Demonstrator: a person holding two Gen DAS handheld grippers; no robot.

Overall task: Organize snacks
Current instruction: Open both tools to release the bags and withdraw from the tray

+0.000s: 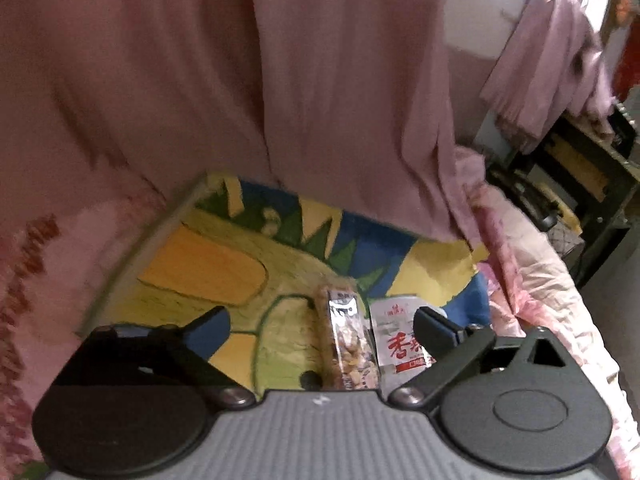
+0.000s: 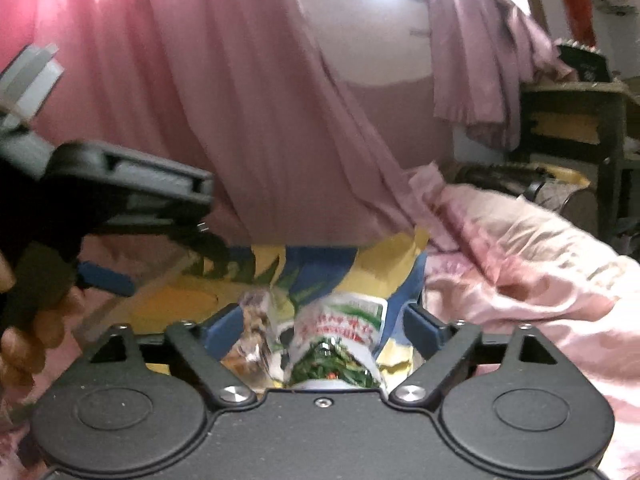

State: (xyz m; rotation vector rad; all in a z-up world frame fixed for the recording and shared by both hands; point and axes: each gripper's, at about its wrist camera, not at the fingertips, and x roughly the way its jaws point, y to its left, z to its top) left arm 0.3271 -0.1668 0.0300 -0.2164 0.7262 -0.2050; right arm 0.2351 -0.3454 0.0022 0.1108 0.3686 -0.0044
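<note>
In the left wrist view my left gripper (image 1: 322,326) is open above a colourful cartoon mat (image 1: 224,264). A long nut bar in clear wrap (image 1: 348,344) lies between its fingers, not gripped. A white packet with red characters (image 1: 398,340) lies beside the right finger. In the right wrist view my right gripper (image 2: 326,320) is open over a white and green snack packet (image 2: 340,344) and the clear nut bar (image 2: 256,332); neither is clamped. The left gripper (image 2: 132,188) shows at the left of that view.
A pink curtain (image 1: 240,80) hangs behind the mat. Pink floral bedding (image 2: 520,272) lies to the right. A dark shelf unit (image 1: 580,168) stands at the far right. My hand (image 2: 24,340) holds the left gripper's handle.
</note>
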